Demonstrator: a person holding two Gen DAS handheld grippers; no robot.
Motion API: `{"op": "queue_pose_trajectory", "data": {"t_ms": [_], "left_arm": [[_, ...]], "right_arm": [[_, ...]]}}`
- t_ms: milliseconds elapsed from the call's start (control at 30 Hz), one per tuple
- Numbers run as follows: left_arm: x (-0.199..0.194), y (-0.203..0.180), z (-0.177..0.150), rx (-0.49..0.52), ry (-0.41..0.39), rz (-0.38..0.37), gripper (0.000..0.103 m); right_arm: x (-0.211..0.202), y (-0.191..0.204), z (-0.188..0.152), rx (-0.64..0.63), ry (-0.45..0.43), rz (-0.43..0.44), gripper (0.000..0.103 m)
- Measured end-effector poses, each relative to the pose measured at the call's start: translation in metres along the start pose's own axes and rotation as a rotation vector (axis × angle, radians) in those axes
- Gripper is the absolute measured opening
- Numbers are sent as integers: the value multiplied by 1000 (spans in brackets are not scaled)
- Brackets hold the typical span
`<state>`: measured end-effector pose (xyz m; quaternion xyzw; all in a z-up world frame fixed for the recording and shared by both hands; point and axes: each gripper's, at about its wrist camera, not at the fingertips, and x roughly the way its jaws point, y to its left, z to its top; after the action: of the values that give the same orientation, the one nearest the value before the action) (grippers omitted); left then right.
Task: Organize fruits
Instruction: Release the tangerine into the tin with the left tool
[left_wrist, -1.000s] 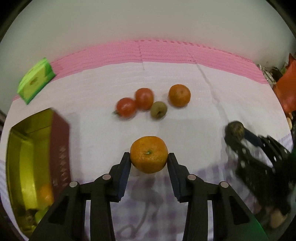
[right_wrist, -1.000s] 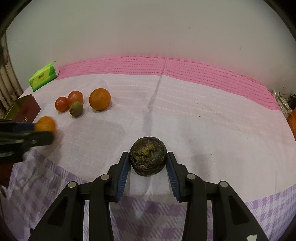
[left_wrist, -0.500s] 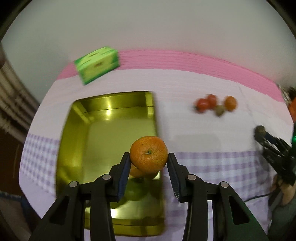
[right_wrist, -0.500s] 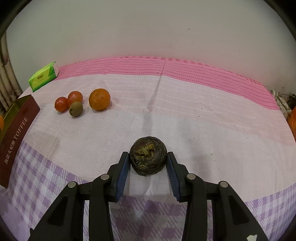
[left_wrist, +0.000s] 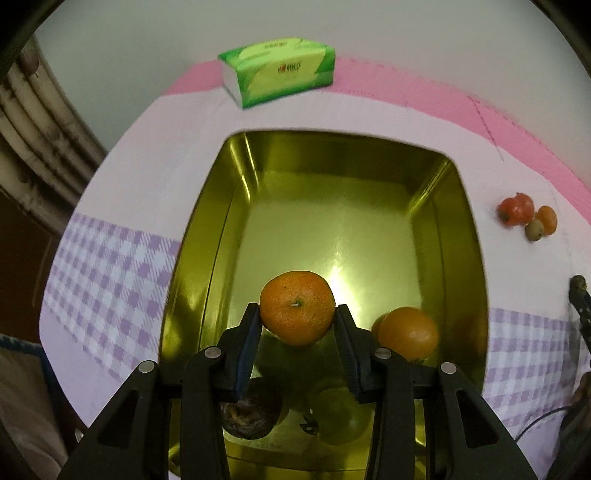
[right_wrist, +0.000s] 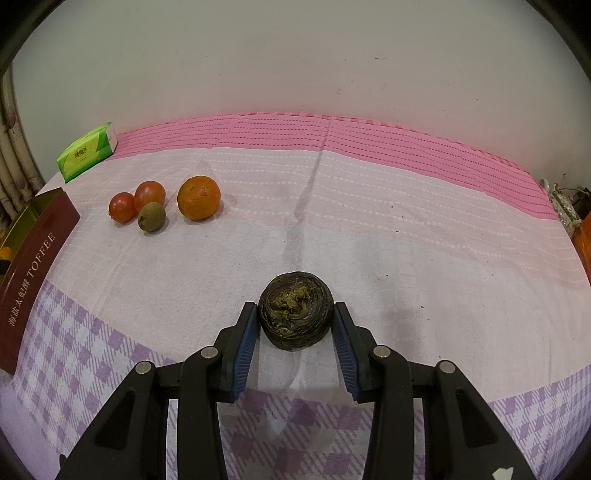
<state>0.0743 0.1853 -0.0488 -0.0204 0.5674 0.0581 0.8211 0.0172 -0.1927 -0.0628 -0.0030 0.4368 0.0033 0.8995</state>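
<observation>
Left hand-held gripper (left_wrist: 297, 319) pinching round orange mandarin with green stem nub (left_wrist: 297, 307), hanging straight above open gold-lined rectangular metal tin (left_wrist: 467, 236), bare tin floor directly beneath and ahead, another orange fruit (left_wrist: 408, 334) lying just right of the held one inside the tin. Right hand-held gripper (right_wrist: 294, 325) clamped on dark brown wrinkled round fruit (right_wrist: 294, 314) over the pink-and-purple cloth-covered surface (right_wrist: 406, 229), tin's dark red "TOFFEE" side far left, so left hand nearer by far. Remaining loose fruits, two red, one small brown-green, one orange (right_wrist: 198, 197), clustered well apart from both hands.
</observation>
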Motion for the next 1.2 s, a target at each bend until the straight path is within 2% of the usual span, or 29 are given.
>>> {"op": "queue_pose_trajectory", "data": {"t_ms": [633,800,867,1100,1200], "left_arm": [[10,-2,-3,13,22,31,42],[1,-3,-4,34,-13,49,44],[-4,-3,-5,39,-25,42,52],[-22,-1,-9,57,-68,35,54],[-33,2,-10,62,-105,41,65]], "right_arm": [[1,0,0,-1,1,-1,38],[1,0,1,-4,2,-2,38],[1,0,1,-7,3,-3,38],[0,4,3,-27,31,-17,37],[-8,9,4,-24,43,-13,37]]}}
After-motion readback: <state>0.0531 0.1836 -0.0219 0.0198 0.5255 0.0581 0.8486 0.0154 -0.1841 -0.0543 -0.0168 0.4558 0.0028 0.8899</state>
